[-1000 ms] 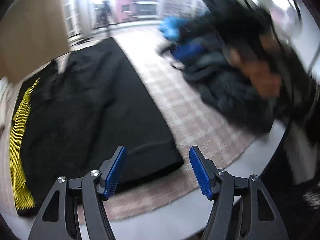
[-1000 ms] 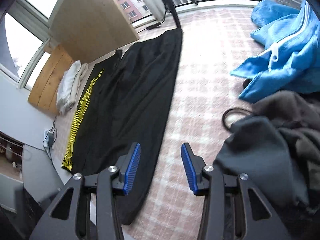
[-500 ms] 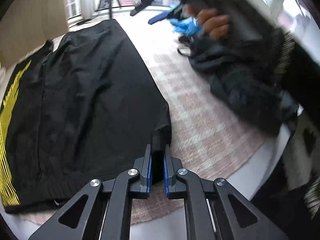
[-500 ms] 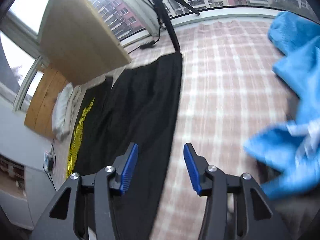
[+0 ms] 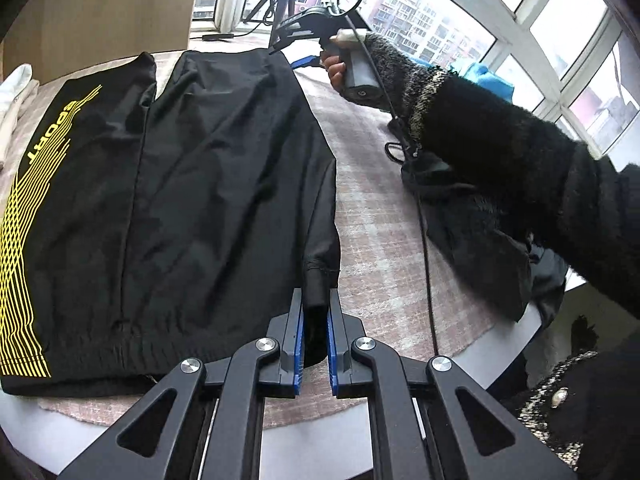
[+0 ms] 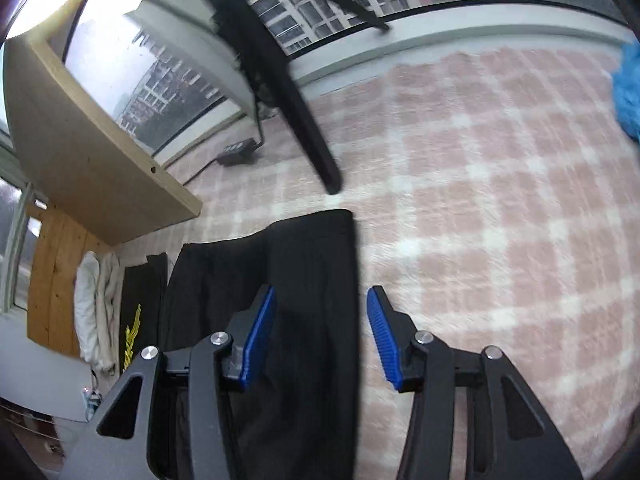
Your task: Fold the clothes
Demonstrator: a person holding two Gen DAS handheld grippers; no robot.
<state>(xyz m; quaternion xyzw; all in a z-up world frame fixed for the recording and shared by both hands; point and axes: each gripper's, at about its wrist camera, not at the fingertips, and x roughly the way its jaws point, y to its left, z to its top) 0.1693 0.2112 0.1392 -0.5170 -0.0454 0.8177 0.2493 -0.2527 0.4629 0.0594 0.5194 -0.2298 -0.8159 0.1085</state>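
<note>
The black jacket [image 5: 224, 184], with yellow stripes down one side, lies flat on a pink checked blanket [image 5: 372, 216] beside big windows. The left gripper [image 5: 316, 344] pinches its cuff. The right gripper [image 6: 320, 336], jaws just closing yet apart, straddles the far edge.

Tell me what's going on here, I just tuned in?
A person is folding a black jacket spread flat on a pink checked blanket. The left tool is shut on the cuff of the jacket's sleeve at the near edge. The right tool hangs over the jacket's far corner; its jaws have just been closing but are open, gripping nothing yet. A heap of dark clothes waits to the right.
</note>
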